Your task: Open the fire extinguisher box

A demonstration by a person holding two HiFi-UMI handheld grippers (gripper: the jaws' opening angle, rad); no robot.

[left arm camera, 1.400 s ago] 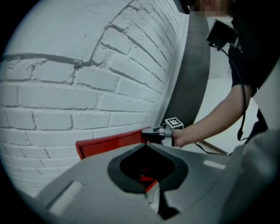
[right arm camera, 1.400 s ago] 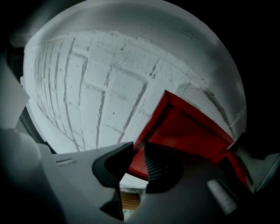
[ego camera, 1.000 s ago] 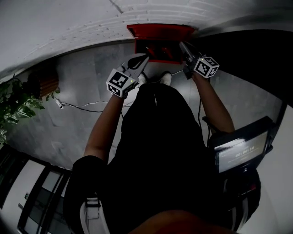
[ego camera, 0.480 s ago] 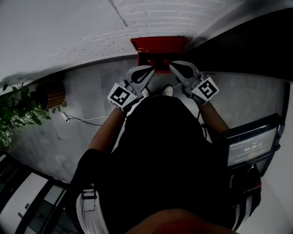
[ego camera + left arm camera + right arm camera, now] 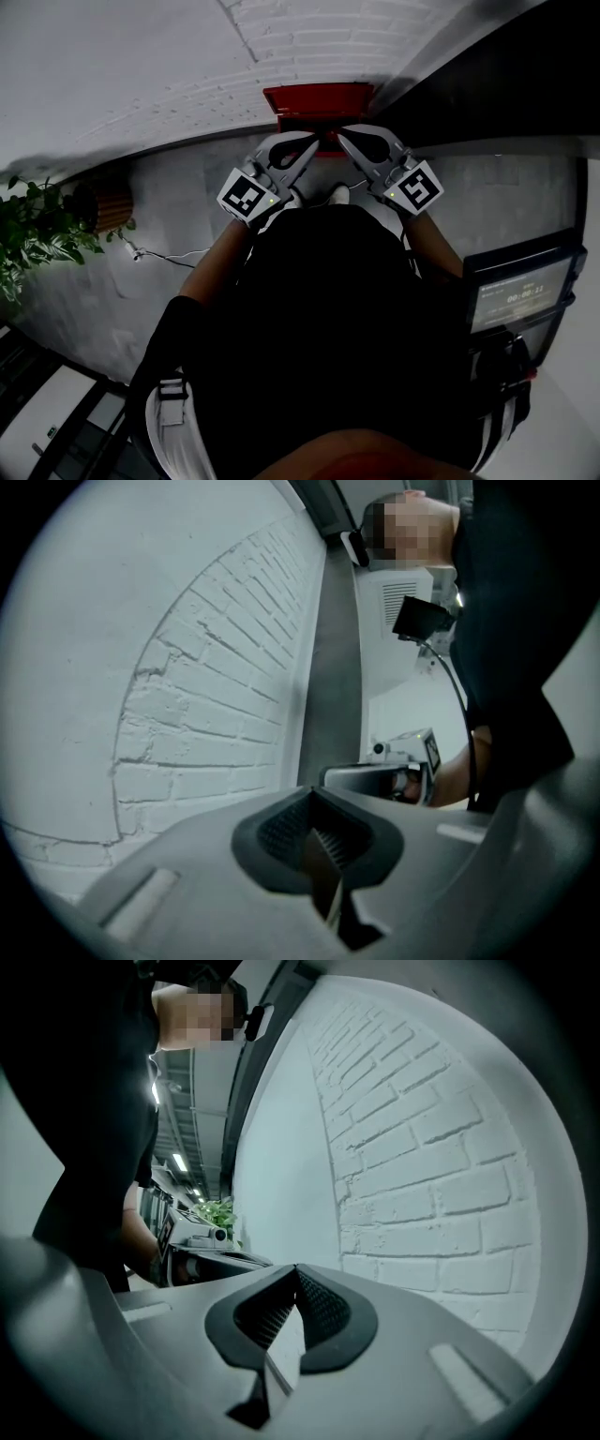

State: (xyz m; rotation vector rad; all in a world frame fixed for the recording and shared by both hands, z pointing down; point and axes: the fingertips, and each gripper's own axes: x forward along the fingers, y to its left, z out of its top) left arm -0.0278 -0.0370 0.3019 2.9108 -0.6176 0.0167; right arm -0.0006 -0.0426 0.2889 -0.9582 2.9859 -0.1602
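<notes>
box point(image 5: 317, 98): red, at foot of brick wall point(image 5: 141, 56), just beyond both tips in head view | left gripper point(image 5: 312, 145): closed, empty | right gripper point(image 5: 344, 136): closed, empty, tip near left's

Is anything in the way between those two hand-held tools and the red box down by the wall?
Nothing visible is. The left tool and right tool, both shut and empty, are held out level above the red box, which sits at the foot of the white brick wall. Only open air lies between them.
</notes>
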